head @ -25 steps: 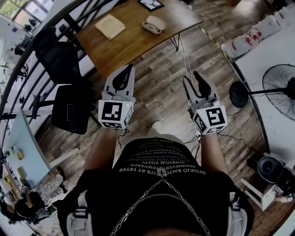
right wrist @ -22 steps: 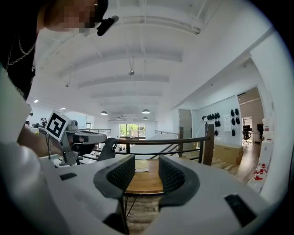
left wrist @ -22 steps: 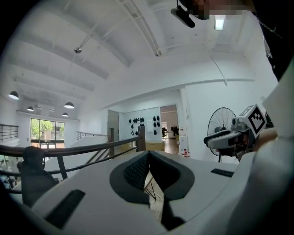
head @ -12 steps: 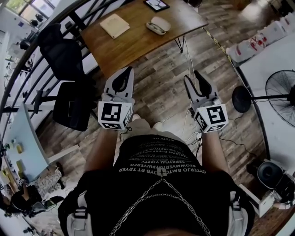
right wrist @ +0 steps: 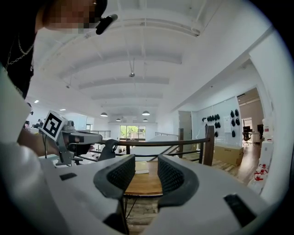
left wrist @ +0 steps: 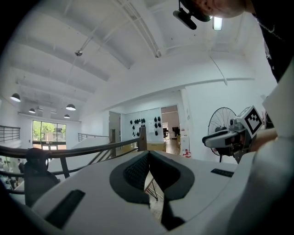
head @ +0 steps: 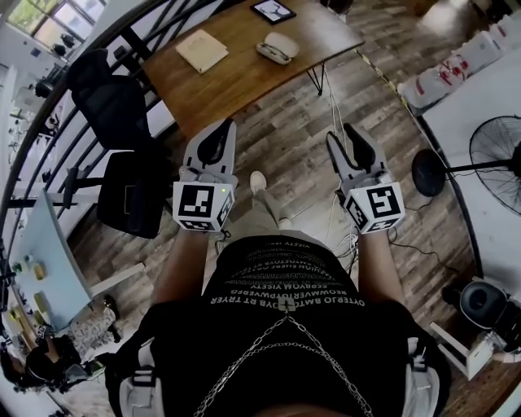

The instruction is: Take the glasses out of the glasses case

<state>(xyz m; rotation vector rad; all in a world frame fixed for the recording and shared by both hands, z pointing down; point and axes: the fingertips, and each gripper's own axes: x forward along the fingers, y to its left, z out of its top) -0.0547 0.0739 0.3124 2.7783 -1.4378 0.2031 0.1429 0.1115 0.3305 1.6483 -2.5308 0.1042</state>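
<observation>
A white glasses case (head: 277, 47) lies on the far wooden table (head: 244, 77), its lid seemingly raised; I cannot make out any glasses in it. Both grippers are held at waist height above the floor, well short of the table. My left gripper (head: 221, 127) points at the table's near edge, its pads (left wrist: 138, 170) meeting at the tips with nothing between them. My right gripper (head: 342, 134) stands open, and a strip of the table (right wrist: 144, 183) shows through the empty gap of the right gripper (right wrist: 146, 172).
A tan notebook (head: 203, 50) and a framed marker card (head: 273, 10) also lie on the table. Two black office chairs (head: 122, 106) stand to the left by a railing. A floor fan (head: 496, 151) and cables (head: 330, 106) are on the right.
The person has stepped forward; a shoe now shows on the floor between the grippers. Both grippers keep their pose and jaw state.
</observation>
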